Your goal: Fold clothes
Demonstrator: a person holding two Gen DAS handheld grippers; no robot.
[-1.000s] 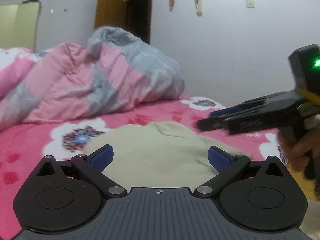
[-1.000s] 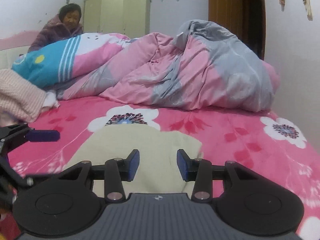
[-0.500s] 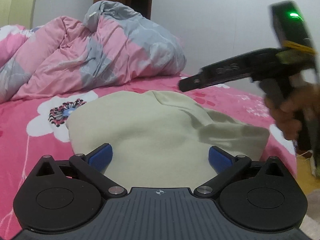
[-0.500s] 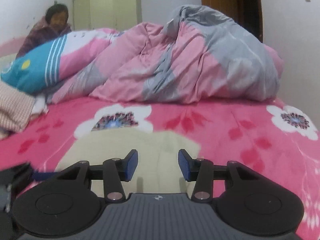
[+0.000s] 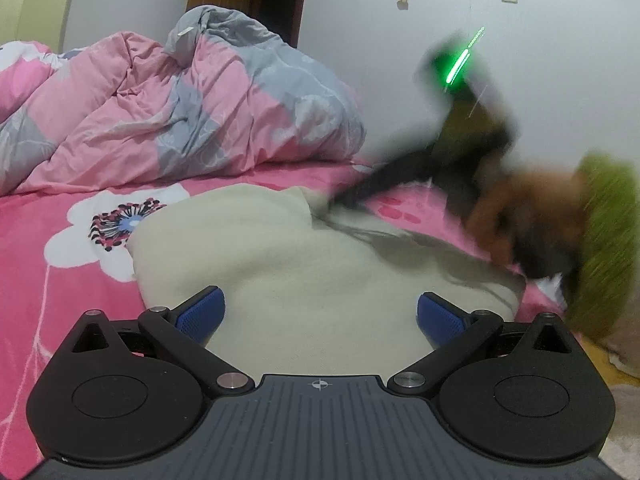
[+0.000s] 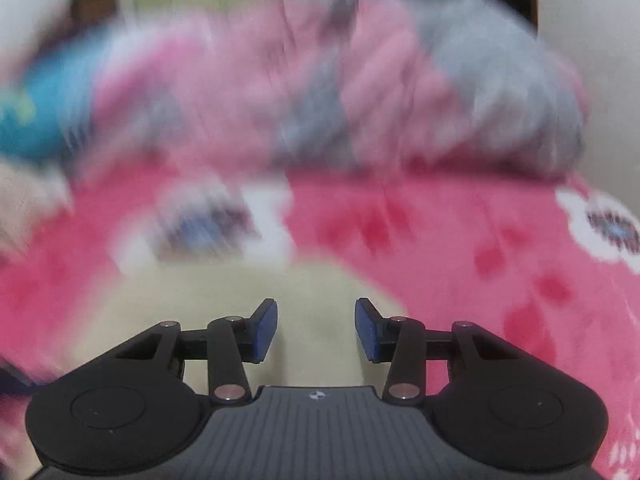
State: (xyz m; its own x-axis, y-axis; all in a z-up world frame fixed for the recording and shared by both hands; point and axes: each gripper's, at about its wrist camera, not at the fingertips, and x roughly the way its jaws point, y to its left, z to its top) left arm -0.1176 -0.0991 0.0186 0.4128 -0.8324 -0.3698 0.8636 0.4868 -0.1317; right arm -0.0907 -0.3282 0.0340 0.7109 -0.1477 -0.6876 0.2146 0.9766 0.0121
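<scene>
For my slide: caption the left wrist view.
Open left gripper over cream garment on floral bed; blurred right gripper reaches in.

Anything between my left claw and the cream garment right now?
Nothing visible. The open left claw sits right over the cream garment. The blurred right claw is at its far edge, off to the side.

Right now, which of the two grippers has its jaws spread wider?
The left gripper: its blue pads sit far apart over the cream knitted garment, while the right gripper shows a much narrower gap.
</scene>
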